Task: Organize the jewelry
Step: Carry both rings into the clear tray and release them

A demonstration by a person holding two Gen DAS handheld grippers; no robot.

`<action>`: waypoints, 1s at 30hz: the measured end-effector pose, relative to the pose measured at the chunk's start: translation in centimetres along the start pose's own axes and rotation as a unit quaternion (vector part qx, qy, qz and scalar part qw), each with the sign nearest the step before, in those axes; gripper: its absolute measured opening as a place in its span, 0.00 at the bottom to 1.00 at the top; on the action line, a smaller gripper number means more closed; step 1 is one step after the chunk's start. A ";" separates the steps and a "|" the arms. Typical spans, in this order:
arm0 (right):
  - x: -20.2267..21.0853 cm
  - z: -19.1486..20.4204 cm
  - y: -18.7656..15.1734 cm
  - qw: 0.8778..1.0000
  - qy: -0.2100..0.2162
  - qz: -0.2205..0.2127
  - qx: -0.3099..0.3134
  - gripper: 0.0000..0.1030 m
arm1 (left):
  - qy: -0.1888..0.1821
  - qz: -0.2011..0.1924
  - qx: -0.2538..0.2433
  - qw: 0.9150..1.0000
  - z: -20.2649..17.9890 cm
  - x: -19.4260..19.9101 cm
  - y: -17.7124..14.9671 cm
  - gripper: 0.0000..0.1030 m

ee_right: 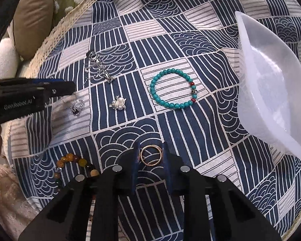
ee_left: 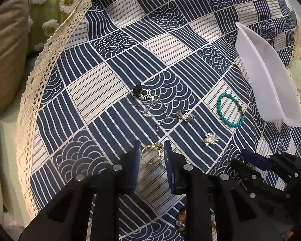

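Our right hand-held gripper [ee_right: 150,156] has its jaws drawn narrow around a plain gold ring [ee_right: 151,155], pads at its outer rim. We judge it light, stiff and slippery, best pinched across its width. Our left hand-held gripper [ee_left: 152,154], equally narrow, holds a gold ring with a stone cluster [ee_left: 151,153]; we would avoid the setting. Farther out on the patterned cloth [ee_right: 190,30] lie a turquoise bracelet [ee_right: 171,89] and, by its right edge, a white tray [ee_right: 271,84].

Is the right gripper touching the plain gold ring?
Touching. In the right wrist view, the gold ring sits between the right gripper's two fingers, and both pads meet its rim with no visible gap.
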State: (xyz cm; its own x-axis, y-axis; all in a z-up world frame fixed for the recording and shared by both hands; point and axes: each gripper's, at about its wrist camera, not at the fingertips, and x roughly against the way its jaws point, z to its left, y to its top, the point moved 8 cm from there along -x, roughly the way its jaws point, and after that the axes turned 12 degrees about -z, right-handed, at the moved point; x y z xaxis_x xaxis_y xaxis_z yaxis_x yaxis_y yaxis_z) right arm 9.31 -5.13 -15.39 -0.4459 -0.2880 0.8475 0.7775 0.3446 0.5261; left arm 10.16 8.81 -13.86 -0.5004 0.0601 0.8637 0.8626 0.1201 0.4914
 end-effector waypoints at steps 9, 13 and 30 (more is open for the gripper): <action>6.5 -4.5 4.0 0.996 0.008 -0.073 -0.052 0.22 | -0.046 -0.036 -0.004 0.998 -4.3 3.3 2.6 0.21; 9.2 -10.0 5.4 0.990 -0.026 -0.105 -0.092 0.22 | -0.069 -0.051 -0.011 0.996 -8.5 4.4 4.5 0.21; 6.5 -23.3 3.3 0.976 -0.064 -0.076 -0.192 0.22 | -0.075 -0.017 -0.086 0.993 -25.9 -2.8 7.0 0.21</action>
State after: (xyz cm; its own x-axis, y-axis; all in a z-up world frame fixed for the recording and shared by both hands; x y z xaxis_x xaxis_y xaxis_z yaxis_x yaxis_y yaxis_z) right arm 19.31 -26.74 -9.83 -0.6021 -0.1870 0.7762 0.7958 -0.0618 0.6024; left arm 19.53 -16.18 -9.95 -0.5234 0.2075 0.8265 0.8387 -0.0459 0.5427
